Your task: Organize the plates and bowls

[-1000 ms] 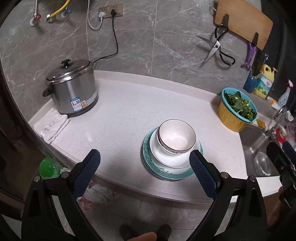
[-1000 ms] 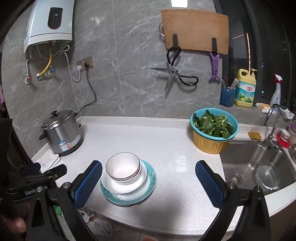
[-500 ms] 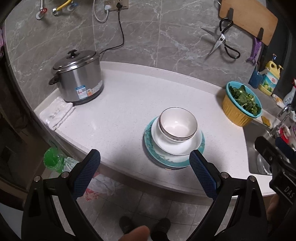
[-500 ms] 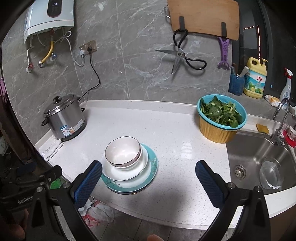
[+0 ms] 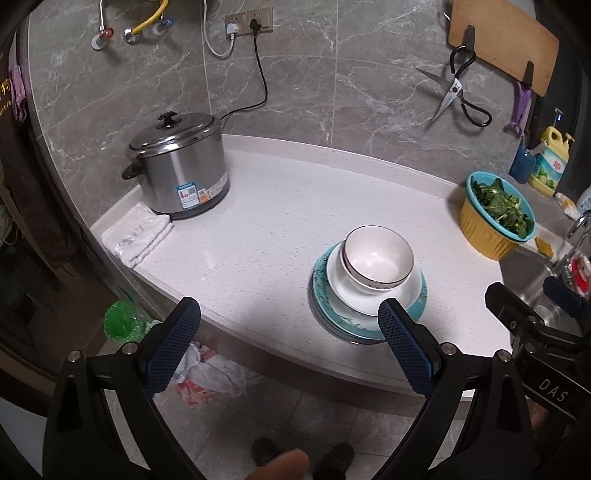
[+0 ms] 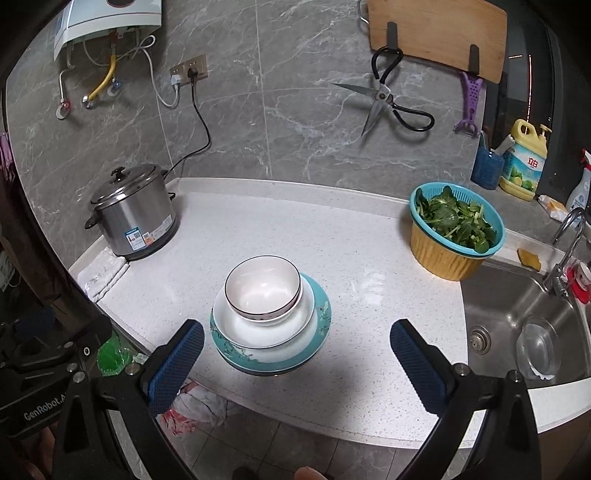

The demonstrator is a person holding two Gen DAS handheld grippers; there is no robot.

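Note:
A white bowl with a dark rim (image 5: 376, 258) (image 6: 263, 291) rests inside a white shallow dish (image 5: 369, 304) (image 6: 291, 325), which lies on a teal patterned plate (image 5: 325, 314) (image 6: 317, 339) near the counter's front edge. My left gripper (image 5: 288, 336) hovers open in front of the counter edge, left of the stack, nothing between its blue pads. My right gripper (image 6: 295, 354) is also open and empty, held back over the front edge with the stack just beyond its fingers.
A steel rice cooker (image 5: 177, 166) (image 6: 131, 210) stands at the back left beside a folded white cloth (image 5: 138, 232). A basket of greens (image 6: 456, 229) sits by the sink (image 6: 517, 317). Scissors (image 6: 384, 103) and a cutting board (image 6: 436, 33) hang on the wall.
Both grippers have drawn back from the counter and risen slightly; the stack of dishes has not moved. Both stay open.

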